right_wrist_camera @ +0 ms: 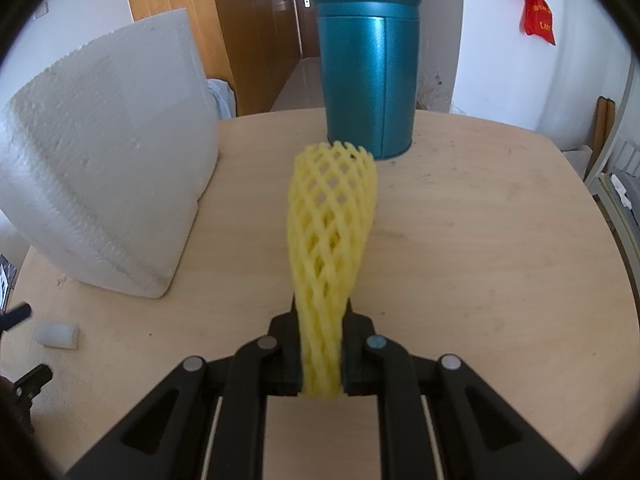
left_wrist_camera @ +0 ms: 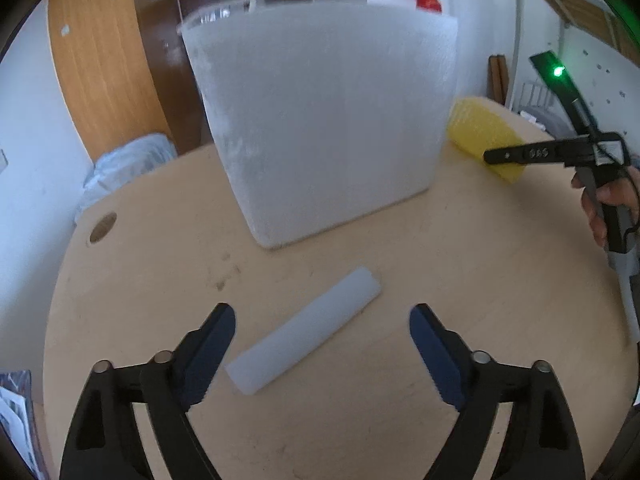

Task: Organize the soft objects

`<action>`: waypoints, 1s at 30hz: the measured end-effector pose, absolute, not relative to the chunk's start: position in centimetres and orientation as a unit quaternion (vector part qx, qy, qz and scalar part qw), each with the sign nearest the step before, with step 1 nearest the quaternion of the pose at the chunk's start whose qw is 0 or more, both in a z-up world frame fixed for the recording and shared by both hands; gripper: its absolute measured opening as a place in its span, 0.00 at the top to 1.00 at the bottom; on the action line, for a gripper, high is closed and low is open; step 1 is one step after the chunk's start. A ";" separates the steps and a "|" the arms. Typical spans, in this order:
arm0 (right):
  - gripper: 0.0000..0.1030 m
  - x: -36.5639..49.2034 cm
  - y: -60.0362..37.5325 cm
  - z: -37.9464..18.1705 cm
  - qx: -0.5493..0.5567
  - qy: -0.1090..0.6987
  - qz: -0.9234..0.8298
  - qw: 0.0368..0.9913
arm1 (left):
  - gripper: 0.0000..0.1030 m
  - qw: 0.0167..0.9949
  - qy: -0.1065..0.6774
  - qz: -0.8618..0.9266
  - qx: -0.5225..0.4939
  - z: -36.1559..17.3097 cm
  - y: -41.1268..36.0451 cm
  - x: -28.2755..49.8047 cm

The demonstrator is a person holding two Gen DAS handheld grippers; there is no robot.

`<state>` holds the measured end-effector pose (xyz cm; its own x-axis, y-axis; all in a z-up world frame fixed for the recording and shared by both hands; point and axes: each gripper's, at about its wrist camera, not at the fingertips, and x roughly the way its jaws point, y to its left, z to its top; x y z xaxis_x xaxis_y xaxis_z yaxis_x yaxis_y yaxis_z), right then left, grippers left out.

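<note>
A white foam strip (left_wrist_camera: 304, 332) lies slantwise on the wooden table (left_wrist_camera: 480, 264), between and beyond the fingers of my left gripper (left_wrist_camera: 322, 316), which is open and does not touch it. The same strip (right_wrist_camera: 56, 336) shows at the left edge of the right wrist view. My right gripper (right_wrist_camera: 322, 308) is shut on a yellow foam net sleeve (right_wrist_camera: 332, 216), which sticks out forward above the table. In the left wrist view that gripper (left_wrist_camera: 492, 157) and the yellow net (left_wrist_camera: 476, 130) are at the right.
A big white foam block (left_wrist_camera: 320, 120) (right_wrist_camera: 100, 180) stands on the table's left part. A teal cylindrical can (right_wrist_camera: 370, 72) stands at the far edge, just behind the net's tip. A round hole (left_wrist_camera: 103, 226) is in the table's left corner.
</note>
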<state>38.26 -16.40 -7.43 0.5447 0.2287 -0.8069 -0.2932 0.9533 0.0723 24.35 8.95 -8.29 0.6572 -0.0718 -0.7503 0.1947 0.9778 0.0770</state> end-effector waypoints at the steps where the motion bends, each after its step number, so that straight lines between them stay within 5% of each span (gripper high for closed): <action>1: 0.85 38.3 -16.4 -7.4 -0.036 0.454 0.150 0.878 | 0.13 0.904 0.414 -0.076 0.072 -8.4 9.1 24.6; 16: 0.85 38.3 -16.5 -7.5 -0.034 0.453 0.155 0.877 | 0.22 0.881 0.465 -0.076 0.041 -10.4 10.4 26.5; 18: 0.84 38.3 -16.5 -7.5 -0.034 0.454 0.156 0.877 | 0.28 0.881 0.466 -0.078 0.038 -10.3 10.5 26.4; 22: 0.84 38.3 -16.4 -7.6 -0.036 0.454 0.158 0.876 | 0.55 0.881 0.465 -0.079 0.042 -10.0 10.2 26.2; 30: 0.84 38.1 -16.4 -7.5 -0.036 0.452 0.161 0.877 | 0.84 0.884 0.459 -0.076 0.048 -9.7 9.5 25.3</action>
